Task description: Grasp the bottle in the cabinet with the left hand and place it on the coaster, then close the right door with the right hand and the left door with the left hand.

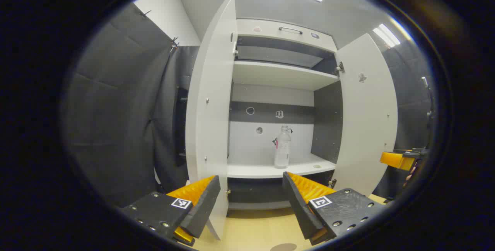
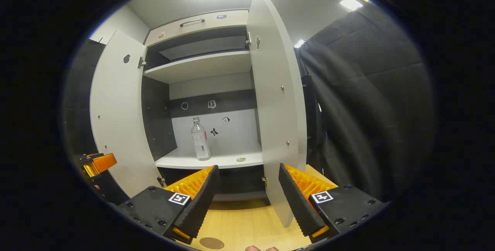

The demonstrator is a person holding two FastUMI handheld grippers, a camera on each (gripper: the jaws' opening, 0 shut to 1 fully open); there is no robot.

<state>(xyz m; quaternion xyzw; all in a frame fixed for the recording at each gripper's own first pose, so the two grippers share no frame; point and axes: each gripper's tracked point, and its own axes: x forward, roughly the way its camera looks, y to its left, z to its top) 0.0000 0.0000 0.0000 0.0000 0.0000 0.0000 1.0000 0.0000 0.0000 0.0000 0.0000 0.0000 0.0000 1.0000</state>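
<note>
A clear plastic bottle (image 1: 282,146) (image 2: 200,140) stands upright on the lower shelf (image 1: 255,170) of a white cabinet, both of whose doors hang open. In the left gripper view my left gripper (image 1: 251,183) is open and empty, well short of the shelf, with the left door (image 1: 210,108) just beyond its left finger. My right gripper (image 2: 248,170) is open and empty too, close to the right door (image 2: 276,108). A brown round coaster (image 2: 211,243) (image 1: 283,247) lies on the wooden table below the fingers.
An upper shelf (image 2: 201,65) and a drawer with a handle (image 1: 290,30) sit above the bottle. A small round disc (image 2: 241,159) lies on the lower shelf. Black cloth hangs on both sides. Each view catches the other gripper (image 1: 400,160) (image 2: 96,164) at its edge.
</note>
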